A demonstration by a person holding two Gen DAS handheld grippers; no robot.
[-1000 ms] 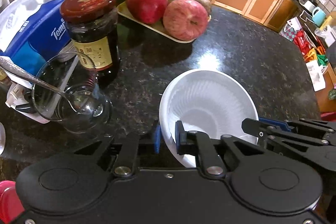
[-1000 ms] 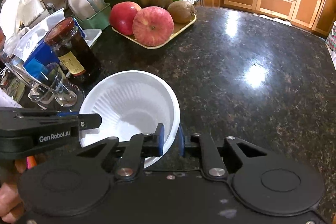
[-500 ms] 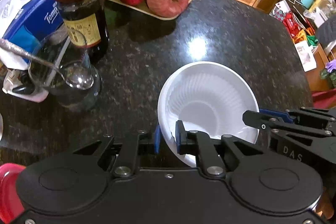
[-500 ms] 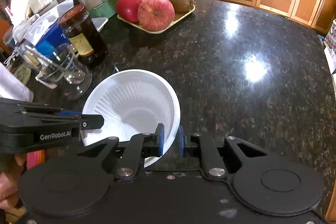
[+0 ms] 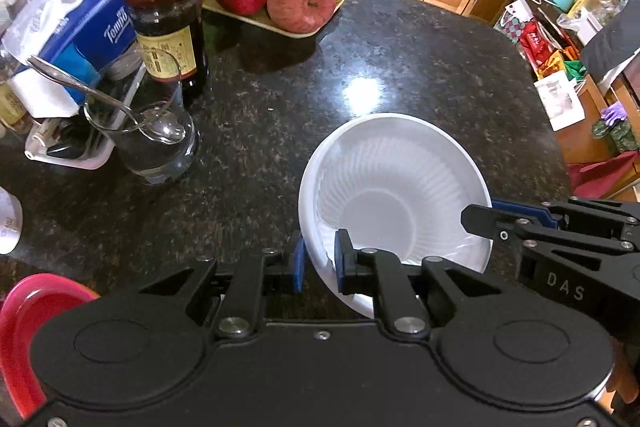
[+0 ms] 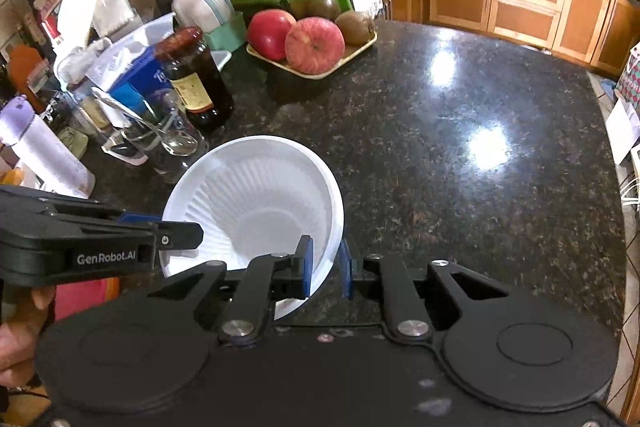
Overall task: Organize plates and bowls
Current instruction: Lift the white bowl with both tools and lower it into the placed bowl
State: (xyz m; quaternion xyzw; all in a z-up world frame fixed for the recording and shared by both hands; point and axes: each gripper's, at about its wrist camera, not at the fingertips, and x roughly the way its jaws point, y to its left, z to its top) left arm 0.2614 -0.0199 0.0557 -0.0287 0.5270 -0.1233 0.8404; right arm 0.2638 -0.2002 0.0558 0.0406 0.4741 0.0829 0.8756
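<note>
Both grippers, left gripper (image 5: 318,259) and right gripper (image 6: 326,261), we see clamped on one white ribbed bowl's (image 5: 394,187) rim; behind, two apples (image 5: 302,1), one jar (image 5: 166,23).

Two black handheld grippers angle steeply downward side by side, each pinching opposite rims of a white ribbed plastic bowl (image 5: 396,187): the left gripper (image 5: 319,259) clamps the near-left rim, the right gripper (image 6: 326,263) the near-right rim, blue pads pressing either side.
</note>
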